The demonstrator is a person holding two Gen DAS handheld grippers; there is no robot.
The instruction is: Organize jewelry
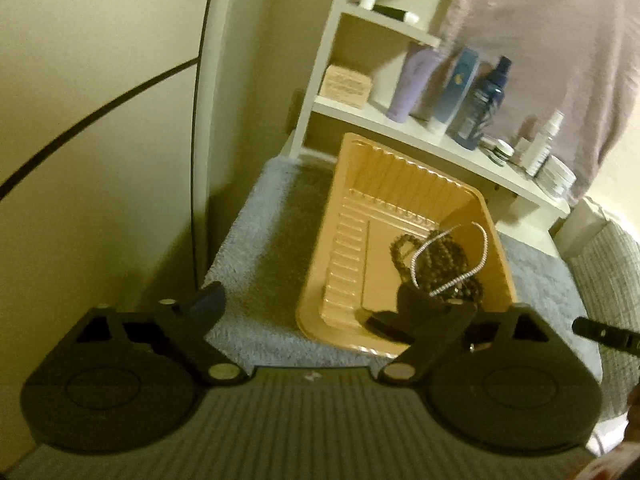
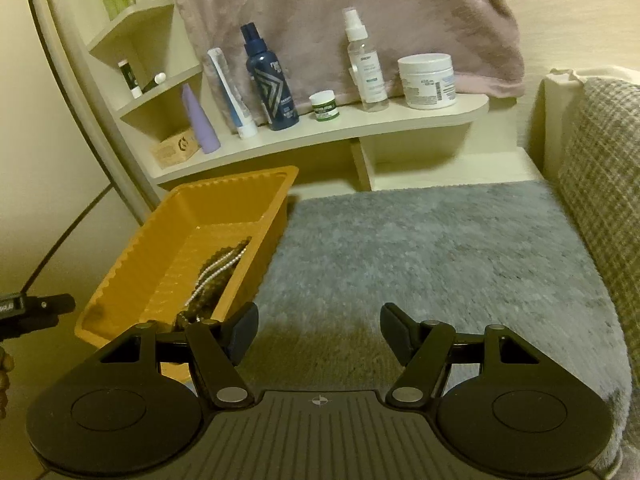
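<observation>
**A:** Look at your left gripper. Its jaws stand wide and nothing is between them. Beyond its fingers is the orange tray, which we can use as the landmark.

**B:** And the jewelry?

**A:** It is inside the tray, heaped against the wall on the right in your left view. A dark bead string lies bundled there, with a pale silvery chain looped over it. I would say both sit there because the tray's walls keep loose strands from sliding off into the pile of the grey rug.

**B:** Where does that leave the left claw relative to them?

**A:** Its right finger overlaps the near edge of the bead heap in the picture. I cannot tell whether it touches the beads. Its left finger hangs outside the tray, over the rug.

**B:** And your right gripper?

**A:** It is partly open and carries nothing. It is beside the tray over bare rug, with its left finger close to the tray's near corner. No jewelry shows on the rug there, so you seem to have nothing left to collect.
</observation>
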